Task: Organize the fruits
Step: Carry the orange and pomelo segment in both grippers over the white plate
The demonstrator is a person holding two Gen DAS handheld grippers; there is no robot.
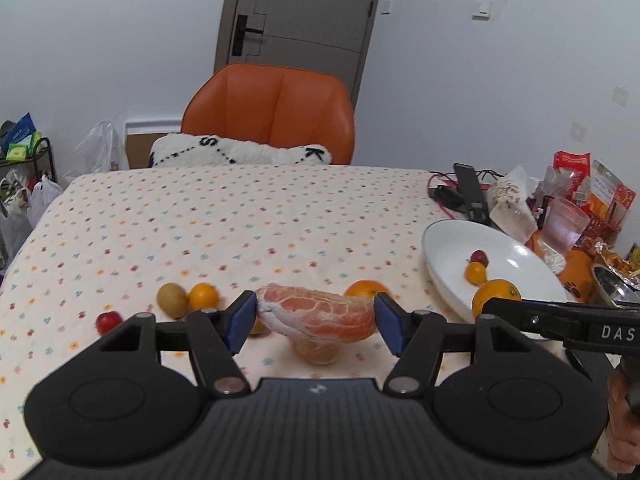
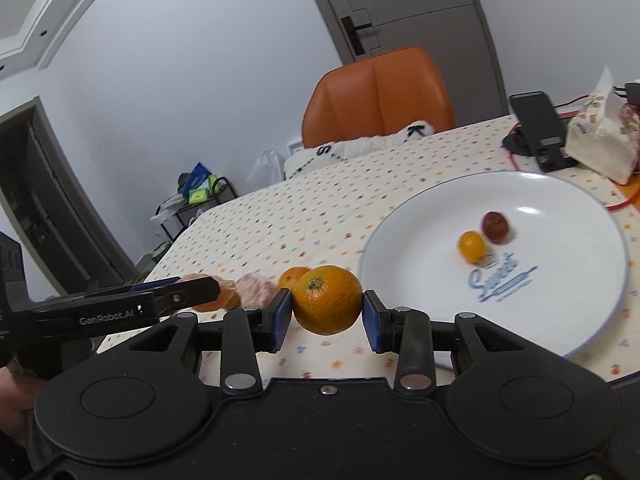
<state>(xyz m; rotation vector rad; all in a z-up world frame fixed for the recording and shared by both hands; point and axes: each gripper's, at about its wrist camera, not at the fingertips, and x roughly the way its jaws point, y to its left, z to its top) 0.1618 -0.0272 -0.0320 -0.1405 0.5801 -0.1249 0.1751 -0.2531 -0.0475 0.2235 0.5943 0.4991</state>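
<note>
Left of the white plate (image 1: 448,248), the left gripper (image 1: 316,320) pinches a peeled pink citrus piece (image 1: 316,310) above the dotted tablecloth (image 1: 240,220). The right gripper (image 2: 326,312) clamps an orange (image 2: 327,299) at the plate's near-left rim, off the cloth.

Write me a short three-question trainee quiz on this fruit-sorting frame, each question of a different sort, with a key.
1. True or false: the white plate already holds two small fruits.
2. Multiple choice: what sits between the fingers of the right gripper? A) a kiwi B) an orange C) a red cherry tomato
3. Fill in: the left gripper is holding a peeled ____ segment.

Key
1. True: a small yellow fruit and a dark red one lie on it.
2. B; it is lifted off the tablecloth, near the plate's rim.
3. Grapefruit: the pink grapefruit segment spans the left fingers.
</note>
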